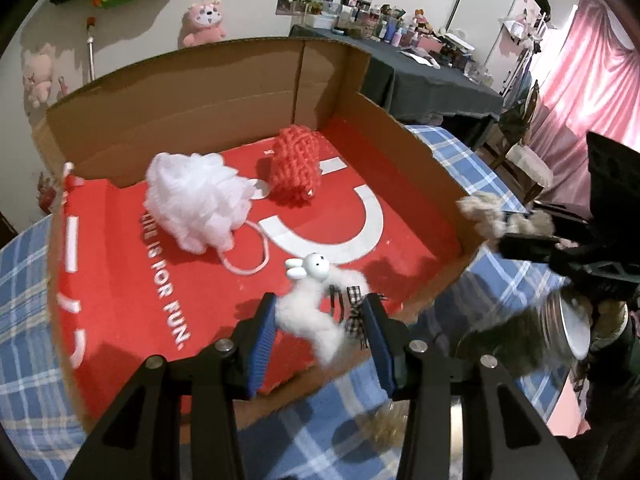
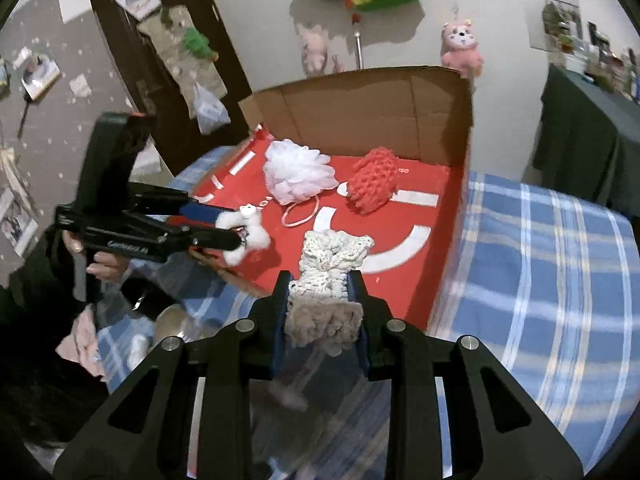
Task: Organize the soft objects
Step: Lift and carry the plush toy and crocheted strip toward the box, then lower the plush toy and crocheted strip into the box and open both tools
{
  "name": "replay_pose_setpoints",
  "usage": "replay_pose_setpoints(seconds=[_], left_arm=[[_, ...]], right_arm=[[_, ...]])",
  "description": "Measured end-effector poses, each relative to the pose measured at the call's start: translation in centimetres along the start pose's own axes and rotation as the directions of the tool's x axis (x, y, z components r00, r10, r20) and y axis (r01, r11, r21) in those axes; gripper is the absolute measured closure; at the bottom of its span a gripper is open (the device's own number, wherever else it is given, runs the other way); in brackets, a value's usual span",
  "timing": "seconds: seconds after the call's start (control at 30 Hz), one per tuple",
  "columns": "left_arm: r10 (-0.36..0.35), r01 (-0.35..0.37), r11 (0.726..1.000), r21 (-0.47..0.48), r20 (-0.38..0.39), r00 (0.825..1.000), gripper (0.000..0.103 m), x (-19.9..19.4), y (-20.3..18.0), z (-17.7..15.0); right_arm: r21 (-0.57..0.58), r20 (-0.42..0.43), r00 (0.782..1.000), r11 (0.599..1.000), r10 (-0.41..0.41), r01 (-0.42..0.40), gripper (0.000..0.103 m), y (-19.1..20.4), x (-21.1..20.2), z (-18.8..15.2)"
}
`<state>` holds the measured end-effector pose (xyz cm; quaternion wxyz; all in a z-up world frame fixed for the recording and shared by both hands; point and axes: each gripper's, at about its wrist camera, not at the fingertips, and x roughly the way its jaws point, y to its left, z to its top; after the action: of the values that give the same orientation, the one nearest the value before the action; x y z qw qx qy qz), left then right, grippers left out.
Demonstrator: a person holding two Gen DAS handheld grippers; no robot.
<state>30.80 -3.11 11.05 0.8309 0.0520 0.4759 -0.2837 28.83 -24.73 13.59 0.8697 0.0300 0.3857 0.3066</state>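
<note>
An open cardboard box (image 1: 200,112) with a red floor holds a white mesh pouf (image 1: 196,204) and a red knitted piece (image 1: 296,168). My left gripper (image 1: 320,304) is shut on a white fluffy bunny toy (image 1: 308,312) with a checked ribbon, over the box's near edge. In the right wrist view, my right gripper (image 2: 321,280) is shut on a cream crocheted piece (image 2: 328,276) just above the red floor's near edge. The left gripper (image 2: 236,236) with the bunny (image 2: 248,232) shows at the left there, beside the pouf (image 2: 298,176) and the red knit (image 2: 374,186).
The box stands on a blue plaid cloth (image 2: 540,260). A round metal tin (image 1: 568,320) lies at the right of the box. A dark green table (image 1: 420,80) crowded with bottles stands behind. A person's hand (image 2: 100,264) grips the left tool.
</note>
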Motion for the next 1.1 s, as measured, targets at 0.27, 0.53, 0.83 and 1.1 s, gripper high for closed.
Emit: replay_pose_setpoints(seconds=[0.27,0.53,0.83,1.1], left_arm=[[-0.008,0.009,1.000,0.011,-0.077,0.997,0.057,4.0,-1.5,2.8],[0.015,-0.012,1.000,0.022,-0.129,0.992,0.057,6.3,-1.6,3.8],[0.024,-0.024,1.000,0.002,-0.166,0.986,0.056,7.8,-1.2,3.6],[0.030,-0.031,1.000,-0.001,-0.172,0.985,0.056,7.9,-1.3,3.4]], right_arm=[[-0.069,-0.194,0.980,0.997,-0.032,0.019,0.077,-0.2,5.3,3.2],[-0.113,-0.371,0.923,0.992,-0.101,0.063,0.076,-0.9,9.3,4.5],[-0.154,-0.427,0.889,0.982,-0.162,0.105,0.075,-0.8,11.3,4.3],[-0.174,-0.439,0.877,0.976,-0.197,0.132,0.075,-0.7,12.0,4.3]])
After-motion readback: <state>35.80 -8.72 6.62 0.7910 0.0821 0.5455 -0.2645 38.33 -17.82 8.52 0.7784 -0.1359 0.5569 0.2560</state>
